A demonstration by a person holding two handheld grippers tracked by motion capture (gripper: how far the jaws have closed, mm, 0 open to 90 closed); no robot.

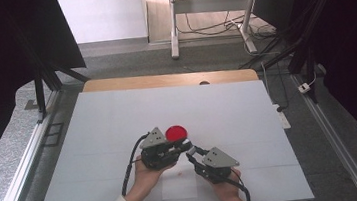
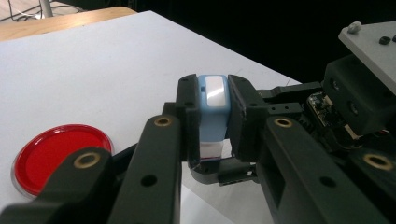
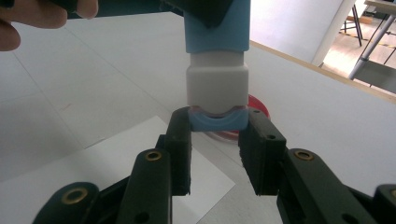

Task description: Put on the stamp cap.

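A small block-shaped item (image 2: 213,109) with a light blue body, a white middle band (image 3: 217,86) and a light blue end piece (image 3: 217,122) is held above the table between both grippers. My left gripper (image 2: 212,119) is shut on the blue body, and a shiny white patch on the body's end faces its camera. My right gripper (image 3: 217,140) is shut on the blue end piece from the other side. In the high view the left gripper (image 1: 181,145) and the right gripper (image 1: 191,153) meet tip to tip. A red round disc (image 1: 176,132) lies just beyond them.
A white board (image 1: 118,122) covers the wooden table. A white paper sheet (image 1: 179,187) lies on it under the hands, near the front edge. Black frames and cables stand on the floor beyond the table. A hand (image 3: 28,16) shows at the top left of the right gripper view.
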